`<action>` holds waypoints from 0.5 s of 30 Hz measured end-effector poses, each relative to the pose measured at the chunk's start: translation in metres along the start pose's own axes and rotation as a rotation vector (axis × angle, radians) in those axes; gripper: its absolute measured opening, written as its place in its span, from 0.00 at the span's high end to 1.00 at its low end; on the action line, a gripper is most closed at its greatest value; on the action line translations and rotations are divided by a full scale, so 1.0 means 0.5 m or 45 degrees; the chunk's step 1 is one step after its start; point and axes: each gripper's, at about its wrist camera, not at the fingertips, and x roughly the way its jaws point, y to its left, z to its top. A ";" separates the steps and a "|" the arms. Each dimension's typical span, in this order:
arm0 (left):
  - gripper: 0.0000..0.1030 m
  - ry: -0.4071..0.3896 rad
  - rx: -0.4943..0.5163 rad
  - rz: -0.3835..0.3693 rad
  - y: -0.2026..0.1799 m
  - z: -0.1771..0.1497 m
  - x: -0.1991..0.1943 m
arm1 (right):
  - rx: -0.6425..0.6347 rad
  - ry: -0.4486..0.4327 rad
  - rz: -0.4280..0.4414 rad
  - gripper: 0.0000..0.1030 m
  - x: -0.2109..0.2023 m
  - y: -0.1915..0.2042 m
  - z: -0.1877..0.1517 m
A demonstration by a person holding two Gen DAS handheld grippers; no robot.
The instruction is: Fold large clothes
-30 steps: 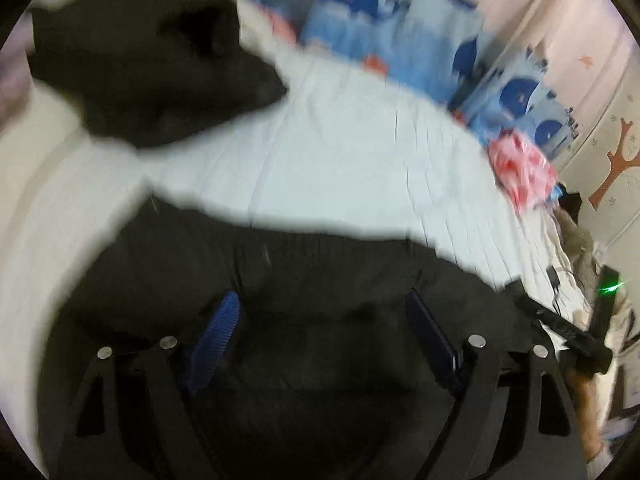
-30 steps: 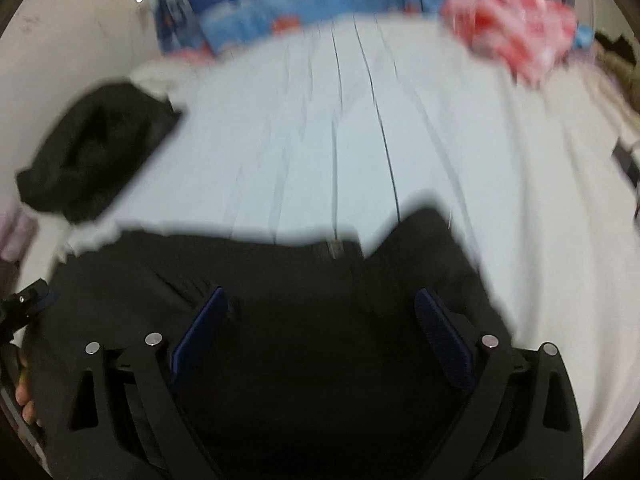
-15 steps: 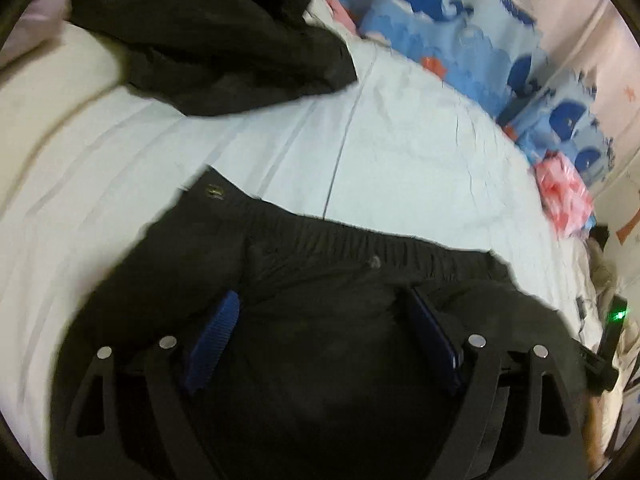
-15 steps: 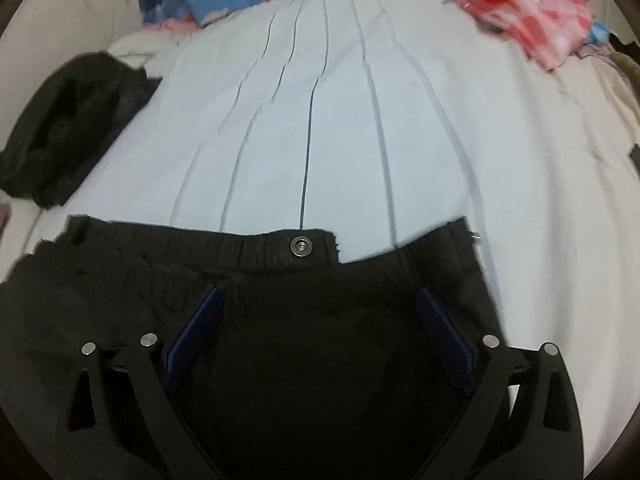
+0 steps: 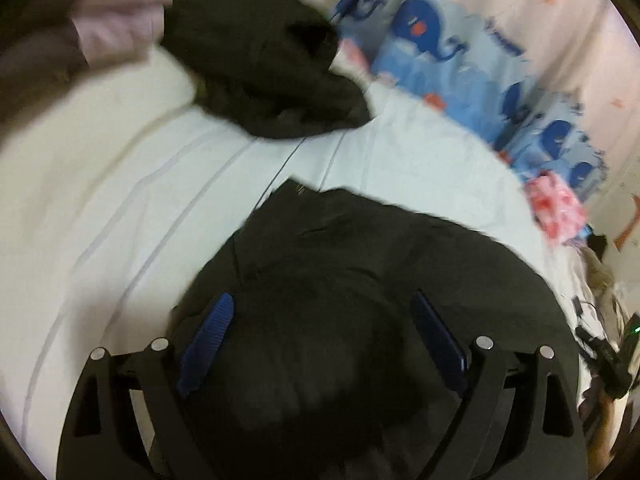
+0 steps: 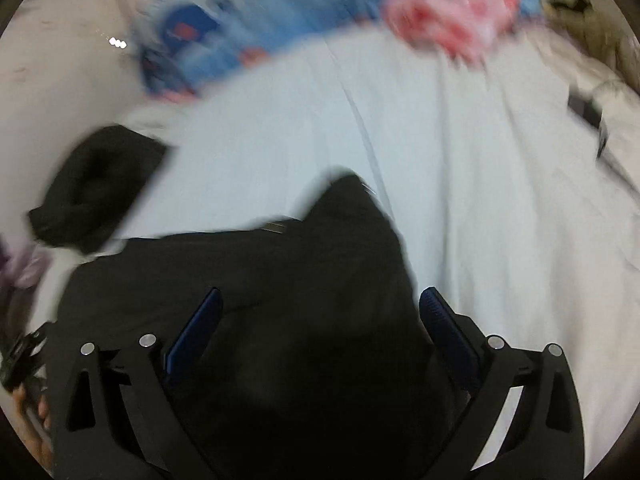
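I have both grippers over a pair of black trousers (image 5: pixel 360 264) spread on the pale bed sheet (image 5: pixel 120 208). The waistband edge faces the far side of the bed, running left to right; the legs come toward me and drop out of view under the cameras, so I cannot make out their full length.

My left gripper (image 5: pixel 324 336) has its jaws spread wide, blue pads (image 5: pixel 208 336) either side of dark cloth. The trousers fill the gap and the near part of the view, with a corner of the waist poking out far and left of the gripper. Whether the pads touch the cloth I cannot tell.

My right gripper (image 6: pixel 320 324) is also spread wide, with the trousers (image 6: pixel 280 280) between its fingers and a peak of cloth rising just beyond them. The right finger sits at the garment's right edge, against bare sheet (image 6: pixel 460 180).

A second dark garment (image 5: pixel 260 64) lies crumpled at the far left, well apart from the trousers. Blue whale-print bedding (image 5: pixel 440 52) runs along the far side, and a pink-and-red bundle (image 5: pixel 556 204) sits far right. The right view is heavily blurred, so fine detail there is lost.
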 end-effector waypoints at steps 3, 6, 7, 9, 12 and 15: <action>0.13 -0.038 0.075 0.047 -0.006 -0.030 -0.018 | -0.122 -0.047 -0.055 0.07 -0.011 0.019 -0.076; 0.09 0.017 0.102 0.041 0.010 -0.065 0.038 | -0.019 0.055 -0.002 0.06 0.053 -0.019 -0.094; 0.09 0.027 0.106 0.066 0.005 -0.062 0.037 | 0.002 0.083 -0.003 0.06 0.054 -0.024 -0.084; 0.09 0.056 0.090 0.103 -0.007 -0.050 0.019 | -0.028 0.117 -0.079 0.07 0.035 -0.009 -0.067; 0.09 -0.022 0.088 0.027 -0.042 -0.027 -0.034 | -0.091 -0.022 -0.035 0.07 -0.022 0.047 -0.018; 0.09 -0.079 0.137 -0.004 -0.101 0.011 -0.038 | -0.197 -0.053 0.012 0.07 -0.009 0.136 0.066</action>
